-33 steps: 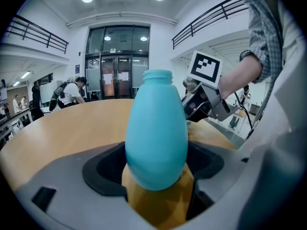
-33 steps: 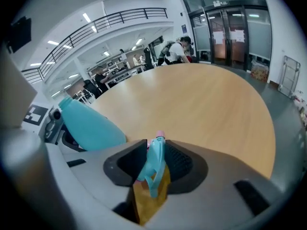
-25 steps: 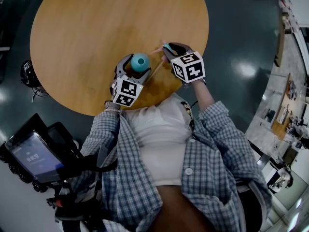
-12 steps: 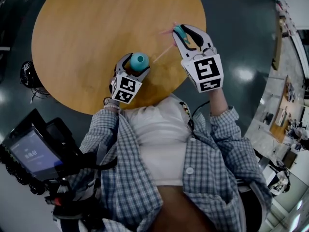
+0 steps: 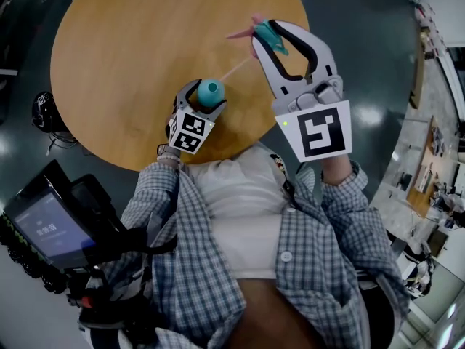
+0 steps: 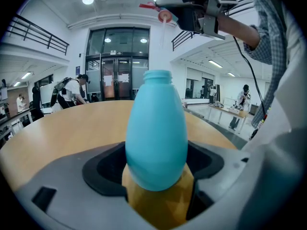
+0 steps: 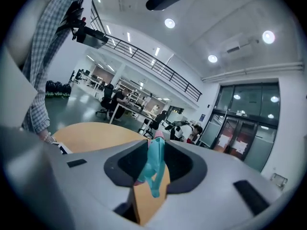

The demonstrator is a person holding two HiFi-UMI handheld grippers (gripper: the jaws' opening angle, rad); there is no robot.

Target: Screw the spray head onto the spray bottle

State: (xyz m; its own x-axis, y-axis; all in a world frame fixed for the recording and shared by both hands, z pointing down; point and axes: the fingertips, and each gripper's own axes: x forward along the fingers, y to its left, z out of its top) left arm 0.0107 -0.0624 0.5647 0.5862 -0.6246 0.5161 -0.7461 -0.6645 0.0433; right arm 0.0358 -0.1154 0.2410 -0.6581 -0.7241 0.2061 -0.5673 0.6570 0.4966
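Head view: the teal spray bottle [image 5: 211, 91] sits just left of centre, over the near edge of the round wooden table [image 5: 131, 42]. Its open neck faces up toward the camera. The left gripper [image 5: 204, 97] has its jaws closed on the bottle's body from either side. In the left gripper view the bottle stands upright and uncapped, its lower half bedded against the tan pads [image 6: 160, 202]. Its base is hidden there, so I cannot tell whether it rests on the tabletop. The left forearm runs up from the lower centre in a checked sleeve [image 5: 156, 195], and its marker cube [image 5: 190, 131] faces the camera.

The spray head [image 5: 275, 41] is apart from the bottle, up and to the right of it, pinched between the tips of the right gripper [image 5: 274, 33]. Its pink nozzle [image 5: 243, 31] pokes out to the left. A pale dip tube [image 5: 236, 69] slants down-left toward the bottle without reaching the neck. In the right gripper view the teal head is clamped edge-on between the jaws, against a tan pad.

The right gripper shows much larger than the left and points toward the top of the frame. Its big marker cube [image 5: 316, 129] lies just below the jaws, with the forearm running on below it. The left gripper view shows it in the upper right, above the bottle's neck. A cart with a screen [image 5: 47, 231] occupies the lower left corner.
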